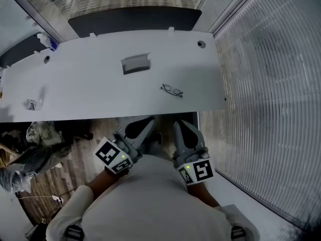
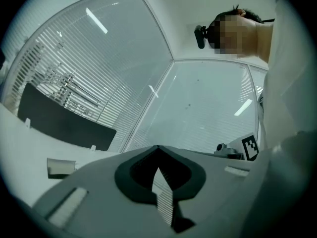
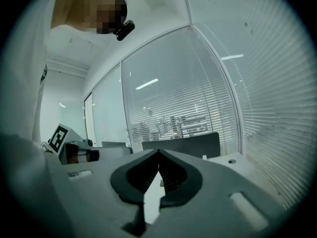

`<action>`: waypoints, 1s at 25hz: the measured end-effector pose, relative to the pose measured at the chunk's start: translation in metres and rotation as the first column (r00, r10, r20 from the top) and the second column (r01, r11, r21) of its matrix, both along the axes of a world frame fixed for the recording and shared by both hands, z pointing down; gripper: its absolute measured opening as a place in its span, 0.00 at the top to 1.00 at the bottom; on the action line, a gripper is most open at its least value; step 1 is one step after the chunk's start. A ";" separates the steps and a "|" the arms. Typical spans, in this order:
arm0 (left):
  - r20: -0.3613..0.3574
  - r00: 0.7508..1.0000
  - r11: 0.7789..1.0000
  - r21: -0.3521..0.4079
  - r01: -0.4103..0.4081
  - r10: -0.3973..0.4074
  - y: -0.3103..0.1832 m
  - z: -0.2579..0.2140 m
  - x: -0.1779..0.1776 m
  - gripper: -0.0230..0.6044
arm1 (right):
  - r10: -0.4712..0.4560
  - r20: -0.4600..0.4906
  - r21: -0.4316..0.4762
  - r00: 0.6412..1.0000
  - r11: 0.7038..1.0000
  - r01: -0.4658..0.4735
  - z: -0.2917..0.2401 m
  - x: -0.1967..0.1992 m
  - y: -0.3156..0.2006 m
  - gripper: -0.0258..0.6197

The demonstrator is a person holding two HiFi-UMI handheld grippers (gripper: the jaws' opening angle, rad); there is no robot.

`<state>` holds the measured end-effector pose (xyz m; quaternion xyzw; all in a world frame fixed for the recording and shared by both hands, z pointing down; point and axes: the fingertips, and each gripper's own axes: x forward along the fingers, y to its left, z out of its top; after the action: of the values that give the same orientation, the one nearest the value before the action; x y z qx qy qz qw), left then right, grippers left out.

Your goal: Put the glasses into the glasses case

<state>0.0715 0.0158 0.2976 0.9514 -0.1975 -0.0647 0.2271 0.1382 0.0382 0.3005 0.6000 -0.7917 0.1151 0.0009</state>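
Glasses (image 1: 171,90) on desk (image 1: 90,92), case (image 1: 136,64) at their 10 o'clock; left gripper (image 1: 144,125) and right gripper (image 1: 181,128), fingers together, empty: best open right first, pinch frame gently.

I'm holding a left gripper (image 1: 144,123) and a right gripper (image 1: 180,125) whose shells are showing as smooth, matt grey plastic. The pads (image 2: 141,168) inside are looking dark, ribbed and rubbery. The table (image 1: 90,84) is lying smooth, white and matt. The glasses (image 1: 171,90) are showing a thin dark wire-like frame, too small to tell the material. The glasses case (image 1: 136,64) is looking matt grey. My shirt (image 1: 150,205) is reading as plain white cloth, the floor (image 1: 83,167) as wood grain.
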 end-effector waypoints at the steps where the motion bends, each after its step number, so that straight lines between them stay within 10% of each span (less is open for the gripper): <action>1: 0.005 1.000 1.000 -0.008 -0.005 0.005 0.002 0.004 0.002 0.97 | 0.000 0.003 -0.009 1.000 1.000 0.000 0.004 0.000 0.002 0.96; 25: 0.091 0.996 0.996 -0.087 -0.004 0.012 -0.046 0.092 0.032 0.96 | -0.113 -0.067 -0.151 0.991 0.983 0.102 0.106 0.019 -0.049 0.91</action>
<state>0.1039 -0.0299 0.3892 0.9434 -0.2067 -0.0117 0.2591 0.1576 -0.0108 0.4068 0.5586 -0.8116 0.1504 0.0811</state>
